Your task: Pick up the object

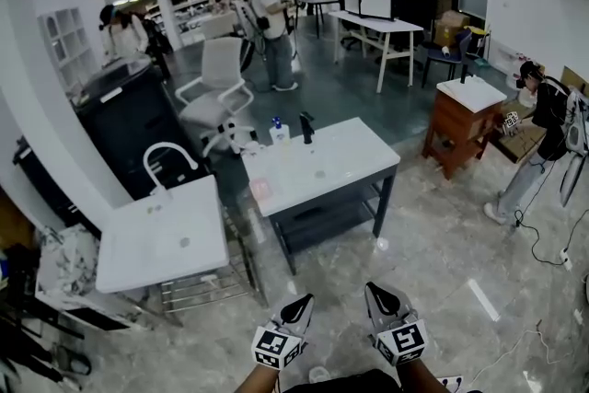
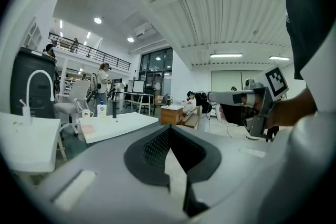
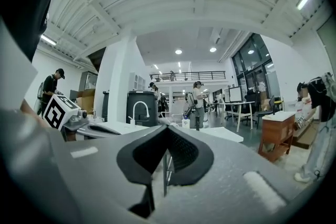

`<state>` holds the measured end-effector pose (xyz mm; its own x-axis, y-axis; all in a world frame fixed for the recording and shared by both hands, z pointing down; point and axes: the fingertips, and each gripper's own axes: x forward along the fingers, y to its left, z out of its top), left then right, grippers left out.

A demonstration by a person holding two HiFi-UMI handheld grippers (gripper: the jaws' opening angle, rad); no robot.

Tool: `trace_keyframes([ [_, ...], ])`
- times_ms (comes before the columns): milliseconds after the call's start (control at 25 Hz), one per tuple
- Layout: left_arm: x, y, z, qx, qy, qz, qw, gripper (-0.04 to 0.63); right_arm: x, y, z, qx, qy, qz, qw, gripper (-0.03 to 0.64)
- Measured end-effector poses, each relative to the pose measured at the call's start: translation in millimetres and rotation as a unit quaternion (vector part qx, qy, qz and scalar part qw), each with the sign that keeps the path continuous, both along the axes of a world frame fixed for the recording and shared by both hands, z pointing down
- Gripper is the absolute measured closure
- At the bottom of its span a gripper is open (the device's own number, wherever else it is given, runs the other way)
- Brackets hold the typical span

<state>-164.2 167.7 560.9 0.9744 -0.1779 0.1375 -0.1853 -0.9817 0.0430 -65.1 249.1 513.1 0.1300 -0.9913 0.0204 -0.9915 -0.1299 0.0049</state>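
Observation:
A white table (image 1: pixel 322 166) stands a few steps ahead on the floor. Along its far edge sit a blue-capped bottle (image 1: pixel 278 132), a black upright piece (image 1: pixel 306 126) and a white mug (image 1: pixel 247 141); a small pink item (image 1: pixel 261 190) lies near its left end. Both grippers hang low in the head view, well short of the table. My left gripper (image 1: pixel 299 304) is shut and holds nothing, as its own view shows (image 2: pixel 173 149). My right gripper (image 1: pixel 379 294) (image 3: pixel 167 147) also has its jaws together and empty. The table (image 2: pixel 121 126) and bottle (image 2: pixel 102 108) lie ahead to the left.
A white sink unit (image 1: pixel 161 235) with a curved faucet stands left of the table. A wooden cabinet (image 1: pixel 465 120) and a person (image 1: pixel 538 143) are at the right, with cables (image 1: pixel 543 244) on the floor. An office chair (image 1: pixel 216 83) stands behind the table.

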Motion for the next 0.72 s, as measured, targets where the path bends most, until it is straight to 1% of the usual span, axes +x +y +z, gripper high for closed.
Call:
trace_keyframes([
  [80,-6,-7,3,-0.002,0.000,-0.001,1.0000,0.580,-7,-5,-3,0.000,0.014,0.010,1.000,0.614],
  [200,-10,-18,2,-0.003,0.004,-0.007,1.0000,0.580,-12,-13,-4,0.000,0.008,0.016,1.000,0.614],
  [360,-4,-32,-1,-0.003,0.006,-0.014,0.9999,0.580,-7,-28,-4,-0.014,0.026,-0.004,1.000,0.614],
  [520,12,-47,-4,-0.001,0.006,-0.025,0.9997,0.580,10,-46,-6,-0.014,0.023,-0.020,0.999,0.614],
  [720,44,-64,-8,-0.007,0.008,-0.044,0.9990,0.580,48,-70,-3,-0.017,0.017,-0.041,0.999,0.614],
])
